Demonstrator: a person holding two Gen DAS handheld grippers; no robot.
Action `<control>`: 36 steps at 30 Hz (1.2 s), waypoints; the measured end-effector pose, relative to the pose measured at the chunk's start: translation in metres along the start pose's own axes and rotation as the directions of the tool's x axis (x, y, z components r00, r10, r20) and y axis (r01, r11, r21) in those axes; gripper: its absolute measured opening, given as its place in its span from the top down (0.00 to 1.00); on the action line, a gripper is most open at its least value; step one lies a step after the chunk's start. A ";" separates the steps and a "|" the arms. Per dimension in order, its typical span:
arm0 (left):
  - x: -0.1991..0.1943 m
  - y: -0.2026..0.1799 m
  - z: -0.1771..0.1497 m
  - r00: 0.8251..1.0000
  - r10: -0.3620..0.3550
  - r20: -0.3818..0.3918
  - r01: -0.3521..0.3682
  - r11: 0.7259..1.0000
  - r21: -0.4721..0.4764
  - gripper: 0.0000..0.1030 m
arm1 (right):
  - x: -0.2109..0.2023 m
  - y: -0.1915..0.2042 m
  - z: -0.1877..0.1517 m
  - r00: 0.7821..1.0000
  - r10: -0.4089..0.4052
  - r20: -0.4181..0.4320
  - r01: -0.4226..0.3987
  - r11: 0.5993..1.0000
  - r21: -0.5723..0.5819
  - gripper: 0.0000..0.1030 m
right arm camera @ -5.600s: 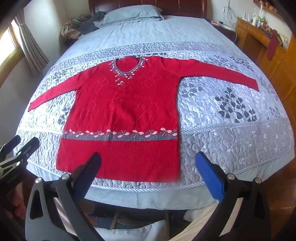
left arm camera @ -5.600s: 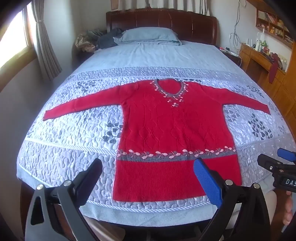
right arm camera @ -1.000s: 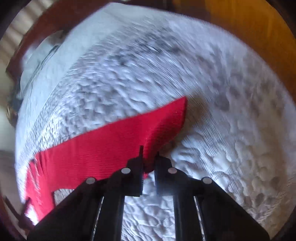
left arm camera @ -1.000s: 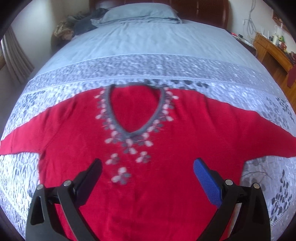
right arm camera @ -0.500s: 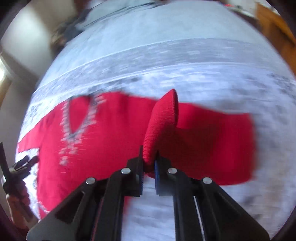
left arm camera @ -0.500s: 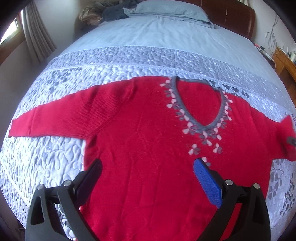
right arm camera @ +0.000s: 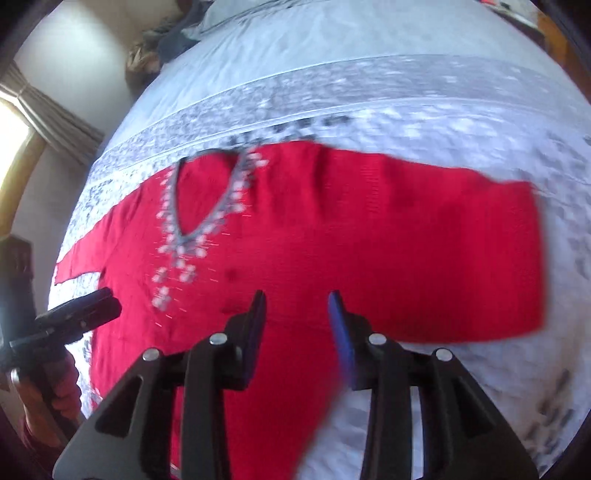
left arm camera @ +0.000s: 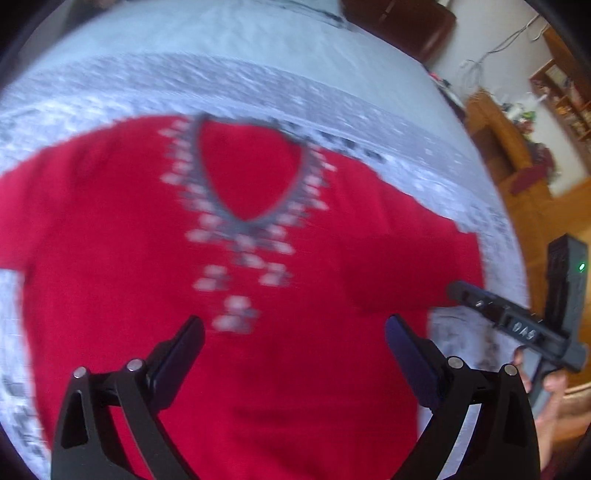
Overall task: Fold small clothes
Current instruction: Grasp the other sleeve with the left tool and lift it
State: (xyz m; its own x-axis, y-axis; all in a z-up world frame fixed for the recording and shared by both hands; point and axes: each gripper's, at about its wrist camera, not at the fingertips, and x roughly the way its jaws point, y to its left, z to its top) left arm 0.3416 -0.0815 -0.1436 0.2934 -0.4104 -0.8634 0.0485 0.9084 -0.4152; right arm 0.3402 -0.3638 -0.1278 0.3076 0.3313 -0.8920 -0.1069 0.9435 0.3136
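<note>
Right sleeve laid across red sweater on the bed

Nearest, the right hand-held gripper (right arm camera: 297, 301) is seen opening, nothing between its jaws; the left hand-held gripper (left arm camera: 293, 328) is held wide. The soft, limp red sweater (right arm camera: 332, 240) is best pinched at a cuff or hem.

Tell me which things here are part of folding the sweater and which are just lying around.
Part of the job:
- red sweater, one sleeve folded in across the chest
- right tongs, opening, nothing between them
- left tongs, open above the sweater
- quilted bedspread, the folding surface

Lying about:
- pillow
- heap of clothes by the headboard
- wooden desk with clutter
</note>
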 end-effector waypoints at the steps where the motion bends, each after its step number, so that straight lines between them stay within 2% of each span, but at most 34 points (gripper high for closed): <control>1: 0.011 -0.010 0.001 0.999 -0.041 -0.022 0.041 0.999 0.004 0.06 | -0.004 -0.009 -0.004 1.000 -0.012 -0.001 0.012 1.000 0.003 0.65; 4: 0.047 -0.034 0.008 0.987 -0.124 -0.104 0.125 0.992 0.005 0.17 | -0.004 -0.026 -0.017 0.999 -0.035 0.000 0.035 0.999 0.009 0.65; 7: 0.074 -0.039 0.013 0.972 -0.175 -0.156 0.166 0.984 -0.065 0.27 | -0.010 -0.039 -0.030 1.000 -0.017 0.016 0.016 1.000 0.021 0.65; 8: 0.082 -0.040 0.015 0.964 -0.206 -0.166 0.193 0.977 -0.092 0.35 | -0.012 -0.042 -0.033 1.000 -0.019 0.024 0.019 1.000 0.020 0.65; 9: 0.088 -0.039 0.016 0.961 -0.218 -0.171 0.202 0.974 -0.106 0.38 | -0.014 -0.044 -0.036 0.999 -0.025 0.032 0.024 1.000 0.016 0.65; 11: 0.096 -0.039 0.018 0.960 -0.220 -0.172 0.200 0.972 -0.123 0.43 | -0.018 -0.047 -0.043 0.999 -0.020 0.046 0.019 1.000 0.013 0.65; 13: 0.105 -0.038 0.020 0.965 -0.204 -0.165 0.183 0.974 -0.135 0.55 | -0.007 -0.045 -0.046 0.998 -0.019 0.054 0.018 1.000 0.010 0.65; 14: 0.106 -0.038 0.020 0.967 -0.199 -0.161 0.178 0.974 -0.140 0.65 | -0.007 -0.046 -0.048 0.998 -0.021 0.057 0.020 1.000 0.010 0.65; 15: 0.106 -0.036 0.022 0.970 -0.192 -0.152 0.170 0.974 -0.148 0.79 | -0.007 -0.047 -0.050 0.998 -0.022 0.058 0.021 1.000 0.012 0.65; 17: 0.106 -0.034 0.024 0.974 -0.176 -0.141 0.154 0.976 -0.153 0.92 | -0.004 -0.047 -0.050 0.998 -0.019 0.054 0.018 1.000 0.022 0.65; 18: 0.103 -0.030 0.024 0.975 -0.164 -0.152 0.139 0.976 -0.166 0.94 | -0.005 -0.049 -0.052 0.998 -0.016 0.055 0.014 1.000 0.027 0.65; 20: 0.096 -0.025 0.020 0.970 -0.186 -0.153 0.154 0.968 -0.199 0.94 | -0.009 -0.049 -0.055 0.998 -0.012 0.065 0.010 1.000 0.024 0.63; 23: 0.090 -0.023 0.020 0.977 -0.165 -0.137 0.142 0.976 -0.165 0.94 | -0.011 -0.048 -0.057 0.997 -0.024 0.072 0.022 0.999 0.023 0.63; 26: 0.094 -0.021 0.020 0.971 -0.169 -0.167 0.139 0.975 -0.176 0.92 | -0.014 -0.045 -0.059 0.997 -0.014 0.072 0.013 1.000 0.021 0.62; 28: 0.095 -0.019 0.017 0.973 -0.138 -0.185 0.105 0.978 -0.179 0.65 | -0.016 -0.040 -0.060 0.997 -0.030 0.077 0.030 1.000 0.000 0.62; 29: 0.092 -0.017 0.014 0.975 -0.133 -0.180 0.101 0.979 -0.175 0.41 | -0.017 -0.039 -0.061 0.996 -0.038 0.079 0.039 0.999 -0.010 0.62; 30: 0.089 -0.015 0.013 0.976 -0.148 -0.161 0.119 0.977 -0.179 0.29 | -0.015 -0.037 -0.057 0.996 -0.041 0.080 0.043 0.999 -0.014 0.62; 33: 0.088 -0.015 0.011 0.976 -0.150 -0.160 0.118 0.974 -0.194 0.23 | -0.017 -0.036 -0.058 0.996 -0.034 0.084 0.036 0.999 -0.015 0.62; 36: 0.097 -0.020 0.015 0.974 -0.145 -0.174 0.109 0.973 -0.201 0.25 | -0.016 -0.037 -0.058 0.995 -0.040 0.090 0.041 0.999 -0.010 0.62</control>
State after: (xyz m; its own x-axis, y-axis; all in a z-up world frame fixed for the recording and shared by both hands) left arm 0.3837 -0.1382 -0.2148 0.1124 -0.5456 -0.8305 -0.1126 0.8234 -0.5562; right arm 0.2842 -0.4041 -0.1437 0.3951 0.2918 -0.8711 -0.1037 0.9563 0.2733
